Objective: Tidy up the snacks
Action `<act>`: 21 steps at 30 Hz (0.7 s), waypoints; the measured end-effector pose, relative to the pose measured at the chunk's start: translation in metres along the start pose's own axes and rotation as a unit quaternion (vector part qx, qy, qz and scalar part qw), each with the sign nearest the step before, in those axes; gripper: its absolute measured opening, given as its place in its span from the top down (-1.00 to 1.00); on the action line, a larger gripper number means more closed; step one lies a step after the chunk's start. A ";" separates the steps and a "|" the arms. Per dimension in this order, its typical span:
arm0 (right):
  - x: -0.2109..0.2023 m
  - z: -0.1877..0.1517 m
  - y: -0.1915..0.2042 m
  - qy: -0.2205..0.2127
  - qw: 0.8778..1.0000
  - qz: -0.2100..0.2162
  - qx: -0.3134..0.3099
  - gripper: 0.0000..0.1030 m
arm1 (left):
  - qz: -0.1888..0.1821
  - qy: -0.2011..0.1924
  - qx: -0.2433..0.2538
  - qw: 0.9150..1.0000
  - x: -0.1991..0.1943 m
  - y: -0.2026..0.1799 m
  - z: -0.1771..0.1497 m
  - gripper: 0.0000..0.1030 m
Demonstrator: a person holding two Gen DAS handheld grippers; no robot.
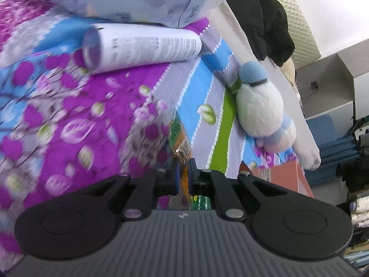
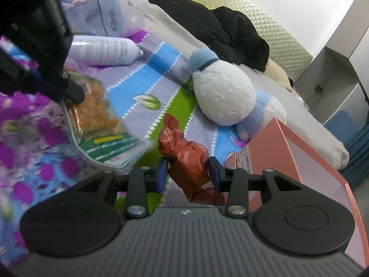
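My left gripper [image 1: 183, 176] is shut on the edge of an orange and green snack bag [image 1: 181, 147] and holds it off the bedspread. The same bag [image 2: 101, 124] and the left gripper [image 2: 57, 85] show at the left of the right wrist view. My right gripper [image 2: 188, 175] is shut on a crumpled red-brown snack packet [image 2: 184, 159], close to a pink box [image 2: 288, 161] at the right. A white tube-shaped pack [image 1: 143, 46] and a pale blue bag [image 1: 138, 0] lie farther back on the bed.
A white and blue plush bird [image 2: 223, 92] lies on the flowered bedspread [image 1: 69, 115] beside the pink box [image 1: 283, 175]. A black garment [image 2: 219, 27] lies on a white duvet behind it. Shelves and a grey cabinet [image 1: 334, 87] stand at the right.
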State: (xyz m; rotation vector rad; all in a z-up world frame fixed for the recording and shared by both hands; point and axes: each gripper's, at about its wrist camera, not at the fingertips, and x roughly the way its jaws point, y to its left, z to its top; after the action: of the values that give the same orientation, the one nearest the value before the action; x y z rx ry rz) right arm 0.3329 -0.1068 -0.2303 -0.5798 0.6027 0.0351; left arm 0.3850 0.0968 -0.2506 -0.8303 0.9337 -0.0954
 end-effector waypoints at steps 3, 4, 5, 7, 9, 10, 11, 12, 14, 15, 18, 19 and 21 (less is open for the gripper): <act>-0.024 -0.009 -0.002 0.002 1.000 0.005 0.009 0.20 | 0.002 0.004 0.006 1.000 -0.021 0.008 -0.017 0.87; -0.032 -0.013 -0.003 0.002 1.000 0.009 0.012 0.20 | 0.002 0.007 0.008 1.000 -0.027 0.010 -0.023 0.87; -0.041 -0.016 -0.003 0.003 1.000 0.014 0.018 0.20 | 0.003 0.010 0.010 1.000 -0.034 0.012 -0.030 0.87; -0.059 -0.024 -0.002 0.000 1.000 0.022 0.019 0.20 | 0.001 0.016 0.014 1.000 -0.044 0.016 -0.043 0.87; -0.076 -0.029 0.000 -0.007 1.000 0.029 0.011 0.20 | -0.005 0.017 0.005 1.000 -0.055 0.021 -0.057 0.87; -0.084 -0.032 0.001 -0.010 0.999 0.033 0.009 0.20 | -0.010 0.021 0.002 1.000 -0.059 0.022 -0.064 0.87; -0.090 -0.034 0.002 -0.012 0.999 0.034 0.007 0.20 | -0.014 0.024 -0.002 1.000 -0.063 0.024 -0.071 0.88; -0.096 -0.037 0.003 -0.015 0.999 0.036 0.003 0.20 | -0.017 0.027 -0.007 0.999 -0.066 0.025 -0.078 0.88; -0.109 -0.044 0.002 -0.017 0.999 0.040 0.002 0.20 | -0.022 0.038 -0.006 0.999 -0.074 0.026 -0.092 0.88; -0.116 -0.047 0.001 -0.018 0.999 0.042 0.001 0.20 | -0.021 0.043 0.001 0.999 -0.078 0.026 -0.100 0.88; -0.135 -0.056 -0.003 -0.017 0.998 0.053 0.006 0.20 | -0.016 0.054 0.027 0.998 -0.088 0.025 -0.115 0.88; -0.139 -0.060 -0.005 -0.016 0.998 0.059 0.011 0.20 | -0.015 0.059 0.027 0.998 -0.093 0.028 -0.120 0.88; -0.146 -0.068 -0.008 -0.009 0.997 0.072 0.023 0.20 | -0.019 0.069 0.026 0.997 -0.100 0.034 -0.126 0.87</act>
State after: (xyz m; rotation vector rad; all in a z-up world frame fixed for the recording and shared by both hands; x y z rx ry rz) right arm 0.1777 -0.1295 -0.1917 -0.4891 0.6263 0.1617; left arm 0.2212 0.0869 -0.2456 -0.8019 1.0417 -0.2122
